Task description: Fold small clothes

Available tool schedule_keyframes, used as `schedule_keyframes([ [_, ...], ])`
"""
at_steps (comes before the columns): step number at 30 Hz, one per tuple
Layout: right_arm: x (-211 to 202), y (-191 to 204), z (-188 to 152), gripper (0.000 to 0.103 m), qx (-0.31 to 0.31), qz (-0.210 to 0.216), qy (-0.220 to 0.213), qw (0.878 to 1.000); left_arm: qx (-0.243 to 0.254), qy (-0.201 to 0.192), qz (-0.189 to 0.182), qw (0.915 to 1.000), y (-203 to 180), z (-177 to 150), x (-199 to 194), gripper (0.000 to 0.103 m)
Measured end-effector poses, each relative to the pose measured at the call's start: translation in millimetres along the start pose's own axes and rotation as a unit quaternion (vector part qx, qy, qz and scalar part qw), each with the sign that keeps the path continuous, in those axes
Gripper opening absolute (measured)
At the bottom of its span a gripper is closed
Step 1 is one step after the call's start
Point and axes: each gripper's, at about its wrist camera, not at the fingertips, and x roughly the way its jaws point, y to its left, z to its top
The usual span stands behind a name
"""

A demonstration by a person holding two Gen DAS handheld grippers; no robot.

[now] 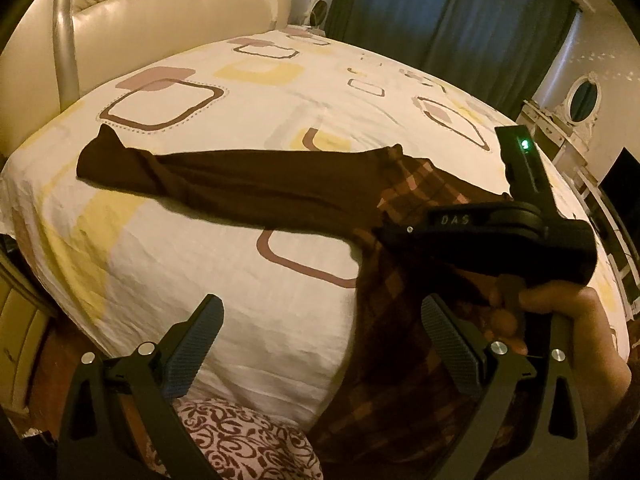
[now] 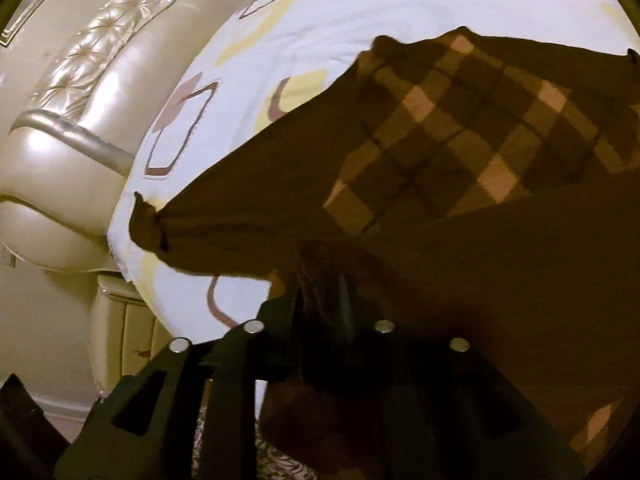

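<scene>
A dark brown garment with a plaid body point(image 1: 240, 184) lies spread on the bed, one long sleeve stretched to the left. My left gripper point(image 1: 320, 320) hovers open above the sheet near the bed's front edge, its right finger point(image 1: 444, 328) beside the plaid cloth and nothing between the pads. The right gripper point(image 1: 390, 232), held in a person's hand point(image 1: 560, 312), rests low on the garment's plaid part. In the right wrist view, that gripper point(image 2: 324, 276) has its jaws a little apart with a fold of the brown garment point(image 2: 440, 120) lying between and over them.
The bed sheet point(image 1: 240, 280) is white with yellow and brown squares. A padded cream headboard point(image 1: 160, 12) stands at the far left, dark curtains point(image 1: 440, 12) behind. A floral-patterned cloth point(image 1: 240, 440) lies at the bed's near edge. A nightstand point(image 2: 124, 332) sits beside the bed.
</scene>
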Motion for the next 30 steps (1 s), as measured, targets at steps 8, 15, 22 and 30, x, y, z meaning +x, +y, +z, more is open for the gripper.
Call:
schedule_keyframes([
  [8, -8.4, -4.6, -10.7, 0.034, 0.025, 0.120, 0.021, 0.992, 0.006, 0.004, 0.001, 1.0000, -1.1, -3.2, 2.5, 0.099],
  [15, -127.7, -92.6, -23.6, 0.036, 0.073, 0.110, -0.104, 0.986, 0.033, 0.002, -0.009, 0.9994, -24.2, 3.2, 13.1, 0.099],
  [22, -240.9, -255.8, -73.6, 0.036, 0.226, -0.052, -0.231, 0.945, 0.054, 0.000, -0.040, 0.9978, -74.0, 26.5, 39.0, 0.099],
  [30, -227.5, -312.7, -95.4, 0.036, 0.278, -0.002, -0.225, 0.934, 0.096, 0.025, -0.003, 0.9950, -103.2, 30.7, 92.6, 0.099],
])
